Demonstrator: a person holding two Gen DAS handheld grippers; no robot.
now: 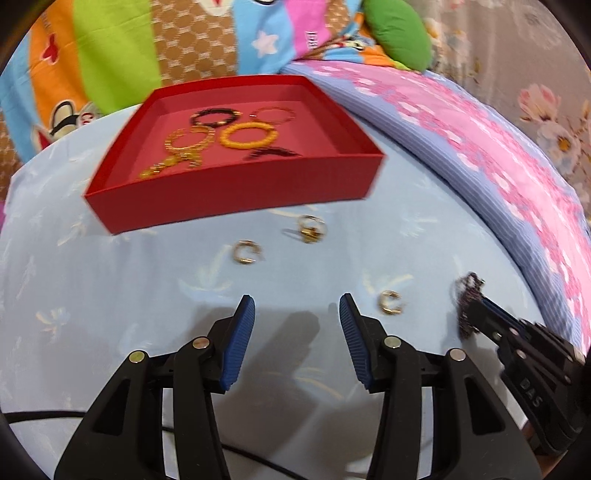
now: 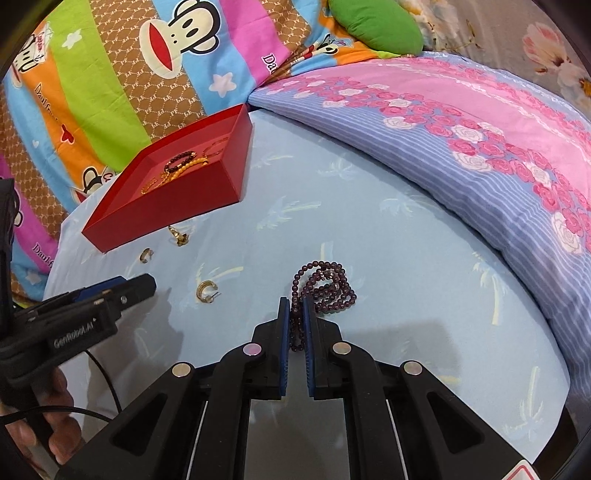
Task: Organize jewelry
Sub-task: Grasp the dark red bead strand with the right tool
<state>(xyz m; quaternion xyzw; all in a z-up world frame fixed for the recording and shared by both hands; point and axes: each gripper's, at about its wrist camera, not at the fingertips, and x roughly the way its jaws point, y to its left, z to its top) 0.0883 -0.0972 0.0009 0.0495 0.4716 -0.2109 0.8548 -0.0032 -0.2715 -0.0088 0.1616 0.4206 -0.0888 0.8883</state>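
A red tray (image 1: 236,192) (image 2: 207,192) lies on the light blue cloth and holds several bracelets, among them an orange one (image 1: 248,136) and a black one (image 1: 213,117). My left gripper (image 1: 297,301) is open and empty above the cloth, in front of the tray. Two gold hoop earrings (image 1: 245,252) (image 1: 390,301) and a gold ring (image 1: 311,227) lie loose near it. My right gripper (image 2: 296,308) is shut on a dark purple bead necklace (image 2: 325,284), whose coil rests on the cloth; it also shows in the left wrist view (image 1: 466,299).
A blue and pink flowered quilt (image 2: 461,140) rises along the right side. Colourful cartoon bedding (image 2: 110,74) and a green pillow (image 2: 373,26) lie behind the tray. A black cable (image 2: 107,376) runs at the near left.
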